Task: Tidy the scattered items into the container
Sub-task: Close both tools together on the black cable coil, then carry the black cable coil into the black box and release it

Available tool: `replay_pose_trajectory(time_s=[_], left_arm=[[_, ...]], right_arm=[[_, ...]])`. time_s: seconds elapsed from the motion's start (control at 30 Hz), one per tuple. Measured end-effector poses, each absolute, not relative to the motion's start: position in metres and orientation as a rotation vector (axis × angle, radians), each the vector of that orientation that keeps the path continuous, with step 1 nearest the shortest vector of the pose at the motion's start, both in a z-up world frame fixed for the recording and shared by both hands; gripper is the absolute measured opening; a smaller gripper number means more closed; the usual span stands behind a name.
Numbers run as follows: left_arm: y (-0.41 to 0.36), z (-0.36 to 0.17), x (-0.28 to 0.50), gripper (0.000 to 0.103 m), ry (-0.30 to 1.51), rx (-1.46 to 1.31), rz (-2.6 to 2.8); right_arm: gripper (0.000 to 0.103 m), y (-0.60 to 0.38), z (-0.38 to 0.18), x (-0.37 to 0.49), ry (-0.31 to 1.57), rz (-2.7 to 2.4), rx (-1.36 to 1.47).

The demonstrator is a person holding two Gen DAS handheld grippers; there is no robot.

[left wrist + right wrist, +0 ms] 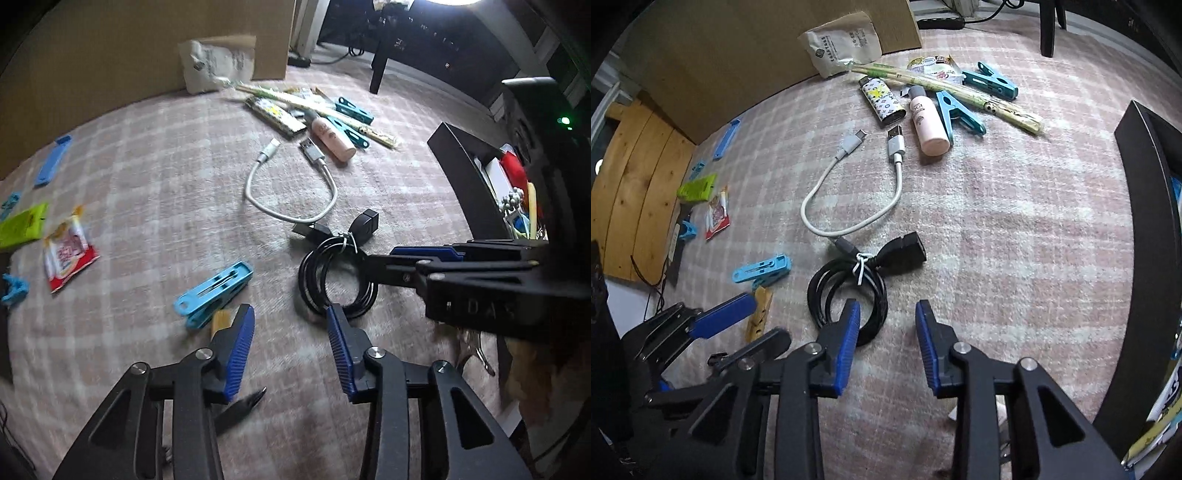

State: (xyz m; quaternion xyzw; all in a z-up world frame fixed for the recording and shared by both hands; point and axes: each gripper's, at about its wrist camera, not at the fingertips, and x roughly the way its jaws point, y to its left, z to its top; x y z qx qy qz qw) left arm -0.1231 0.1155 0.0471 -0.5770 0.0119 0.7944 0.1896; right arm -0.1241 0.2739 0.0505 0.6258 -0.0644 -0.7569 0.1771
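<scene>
Items lie scattered on a pink checked cloth. A coiled black cable [334, 277] [849, 291] lies just ahead of both grippers. My left gripper [291, 314] is open and empty, between a light blue clothes peg [214, 291] and the coil. My right gripper [886, 310] is open and empty, its left finger over the coil's edge; it shows in the left wrist view [406, 258]. A white USB cable [849, 192], a pink bottle [929, 122], a lighter [882, 101] and more pegs [960, 112] lie farther off. The black container [476, 184] [1145, 221] stands at the right, holding several things.
A cardboard box [147, 55] stands at the back with a paper packet [842, 46] against it. A red snack packet [68, 251], a green item [22, 225] and blue clips [51, 160] lie at the left. A wooden peg [759, 314] and black pliers [240, 410] lie near the left gripper.
</scene>
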Motion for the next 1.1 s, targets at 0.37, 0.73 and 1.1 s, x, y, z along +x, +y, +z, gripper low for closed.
replay_pose_trajectory(time_s=[0.37, 0.73, 1.1], left_arm=[[0.140, 0.026, -0.131, 0.025, 0.084, -1.608, 2.204], [0.142, 0.032, -0.132, 0.016, 0.053, -1.590, 2.223], [0.184, 0.077, -0.136, 0.016, 0.060, -1.474, 2.240]], right_arm=[[0.022, 0.270, 0.042, -0.139, -0.193, -2.104, 1.800], [0.014, 0.265, 0.042, -0.146, -0.208, -2.076, 1.798], [0.013, 0.324, 0.089, -0.148, -0.282, -2.160, 1.713]])
